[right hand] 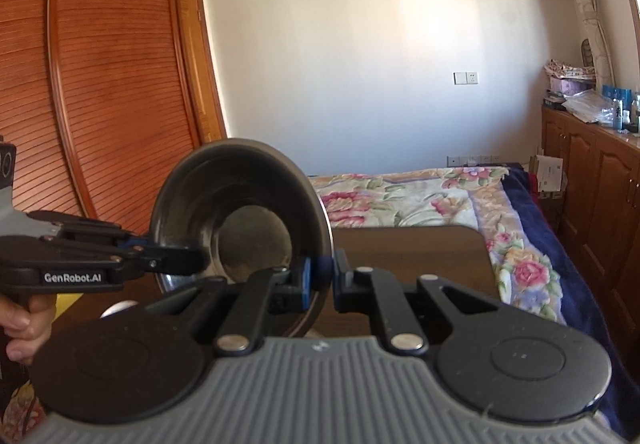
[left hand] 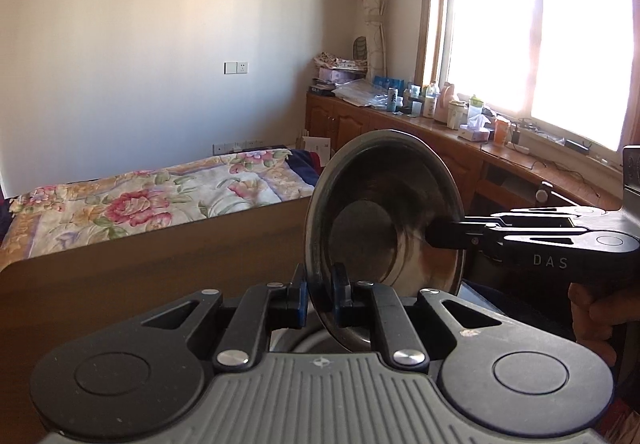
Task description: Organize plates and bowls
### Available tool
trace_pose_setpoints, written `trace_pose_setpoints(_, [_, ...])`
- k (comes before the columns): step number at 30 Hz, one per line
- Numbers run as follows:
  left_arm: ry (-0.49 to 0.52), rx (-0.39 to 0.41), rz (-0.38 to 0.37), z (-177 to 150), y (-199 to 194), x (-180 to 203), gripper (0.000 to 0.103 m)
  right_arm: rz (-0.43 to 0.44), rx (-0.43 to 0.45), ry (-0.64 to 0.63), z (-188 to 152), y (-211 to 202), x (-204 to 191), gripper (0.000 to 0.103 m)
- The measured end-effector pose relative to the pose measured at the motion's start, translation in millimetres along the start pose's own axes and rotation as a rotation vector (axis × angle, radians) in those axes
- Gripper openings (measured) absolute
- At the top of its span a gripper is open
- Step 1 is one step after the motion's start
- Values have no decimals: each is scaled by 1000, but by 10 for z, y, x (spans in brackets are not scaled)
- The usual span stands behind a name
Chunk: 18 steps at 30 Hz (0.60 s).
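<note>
Left wrist view: the left gripper and the right gripper both clamp the rim of one steel bowl, held on edge above the desk.

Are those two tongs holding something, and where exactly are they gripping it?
Yes. Both hold one metal bowl, lifted and tipped on its side. The left tongs pinch its rim at one edge; the right tongs pinch the rim on the opposite edge.

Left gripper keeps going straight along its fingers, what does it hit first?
Apart from the metal bowl it already clamps by the rim, probably the wooden table top ahead, then the floral bedspread; depth is unclear.
</note>
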<state>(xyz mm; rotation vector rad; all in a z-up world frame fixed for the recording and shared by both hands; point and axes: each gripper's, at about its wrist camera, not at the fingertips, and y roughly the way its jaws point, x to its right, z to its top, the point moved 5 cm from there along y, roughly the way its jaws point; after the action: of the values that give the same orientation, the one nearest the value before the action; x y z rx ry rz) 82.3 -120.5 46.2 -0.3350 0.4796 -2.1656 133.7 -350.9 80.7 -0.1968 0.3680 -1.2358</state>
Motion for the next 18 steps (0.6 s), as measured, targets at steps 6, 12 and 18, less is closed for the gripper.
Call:
trace_pose_setpoints(6, [-37, -26, -12, -277, -48, 19, 13, 3, -10, 13, -253, -112, -116, 12])
trace_pose_setpoints(12, [-59, -63, -8, -504, 0, -19, 13, 5, -46, 27, -433, -57, -135, 12])
trace_pose_setpoints(18, [-61, -96, 13, -632, 82, -43, 13, 9, -75, 39, -605, 37, -158, 12])
